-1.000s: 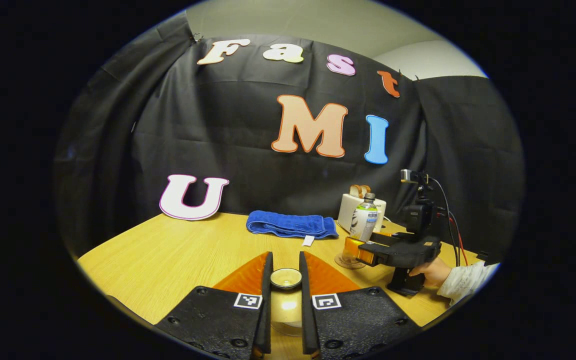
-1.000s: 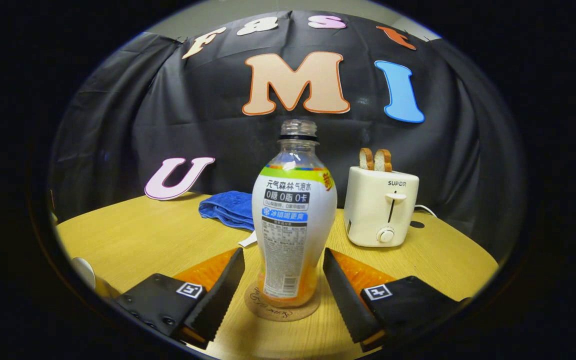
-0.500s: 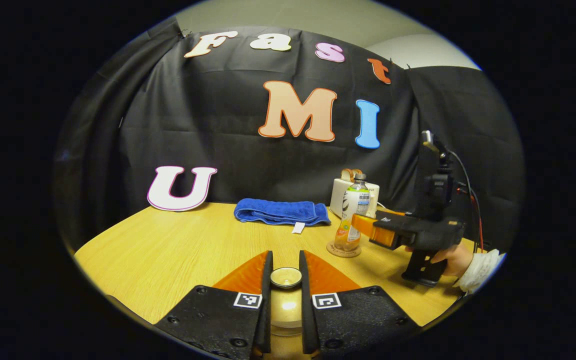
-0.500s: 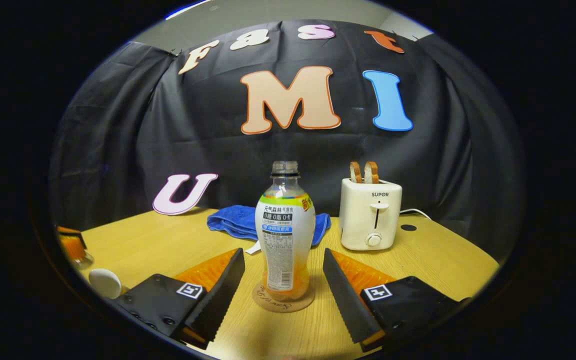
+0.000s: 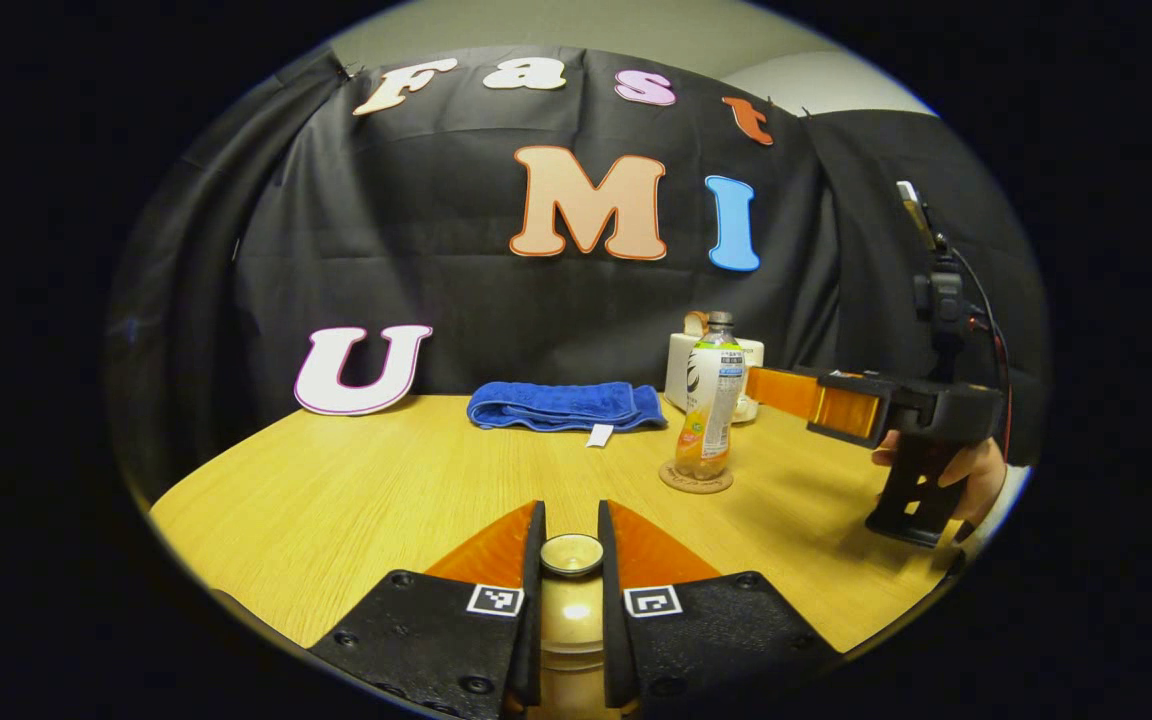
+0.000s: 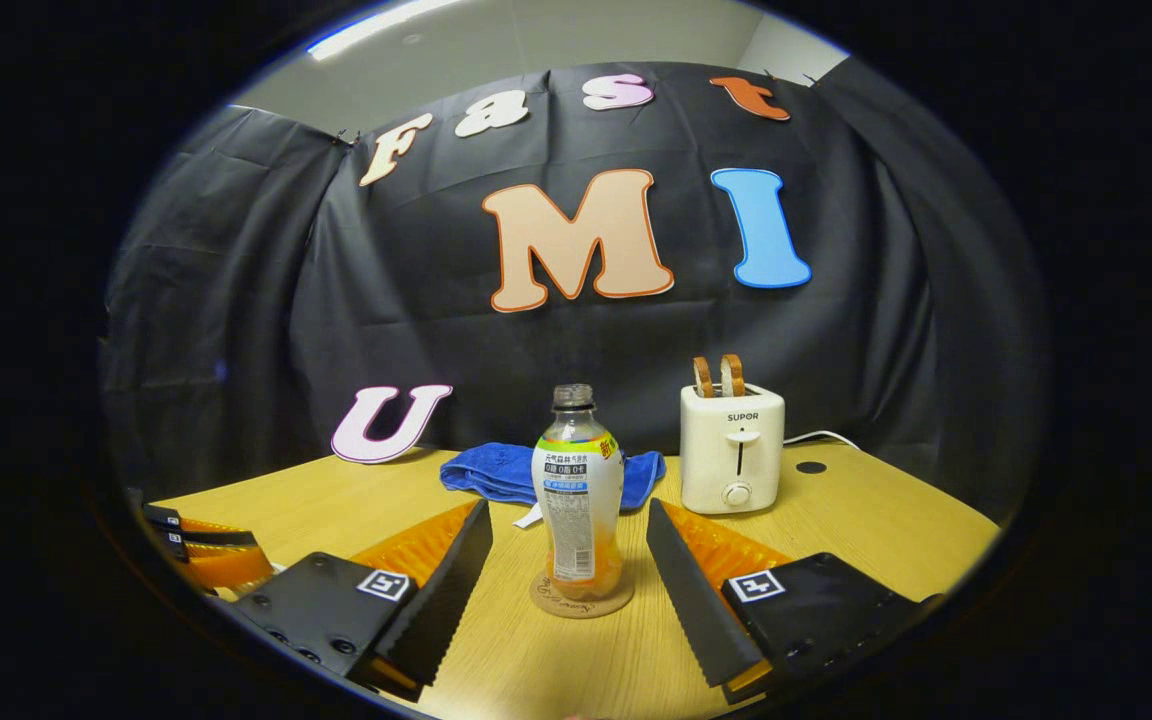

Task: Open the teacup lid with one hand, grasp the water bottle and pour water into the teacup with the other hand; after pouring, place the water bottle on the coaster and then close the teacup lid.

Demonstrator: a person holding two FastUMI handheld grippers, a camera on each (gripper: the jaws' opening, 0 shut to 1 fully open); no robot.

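- Left hand-held gripper (image 5: 570,600): fingers closed on the round lid knob of the amber glass teacup (image 5: 570,620), near the wooden table's (image 5: 356,500) front edge.
- Right hand-held gripper (image 6: 568,575): fingers spread wide, holding nothing.
- Uncapped clear plastic water bottle (image 6: 578,500): upright on the round cork coaster (image 6: 581,603), toward the table's back edge.

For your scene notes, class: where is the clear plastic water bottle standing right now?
In the right gripper view, the clear plastic water bottle stands upright on the round cork coaster, on the wooden table, between the blue towel and the white toaster.
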